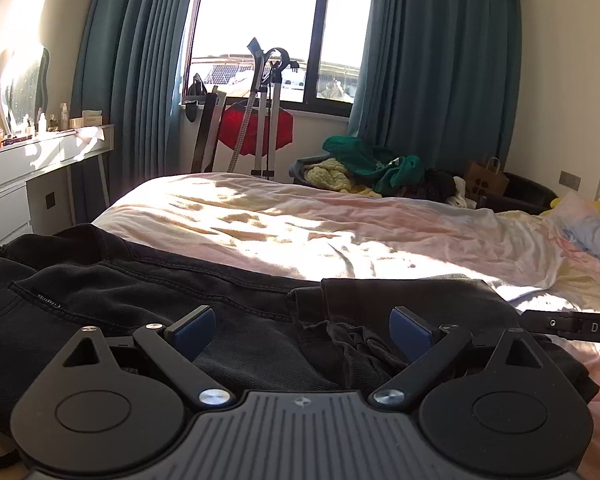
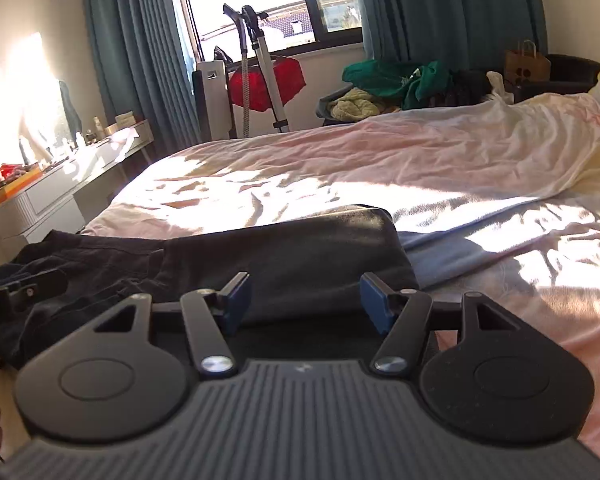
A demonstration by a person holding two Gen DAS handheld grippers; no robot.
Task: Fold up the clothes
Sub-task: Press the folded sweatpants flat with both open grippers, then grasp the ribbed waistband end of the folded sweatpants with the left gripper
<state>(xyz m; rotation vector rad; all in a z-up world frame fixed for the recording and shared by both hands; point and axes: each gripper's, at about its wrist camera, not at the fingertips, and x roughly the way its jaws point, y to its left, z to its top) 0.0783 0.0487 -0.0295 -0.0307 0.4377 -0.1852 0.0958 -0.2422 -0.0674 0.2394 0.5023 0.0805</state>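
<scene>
Both wrist views face the window (image 1: 260, 28) across the bed (image 2: 340, 168).

The left claw (image 1: 302, 330) points forward and slightly downward, its blue pads (image 1: 196, 330) spread wide with nothing pinched between them. The right claw (image 2: 304, 302) points the same way, pads (image 2: 374, 304) also apart and gripping nothing, beside the left.
</scene>
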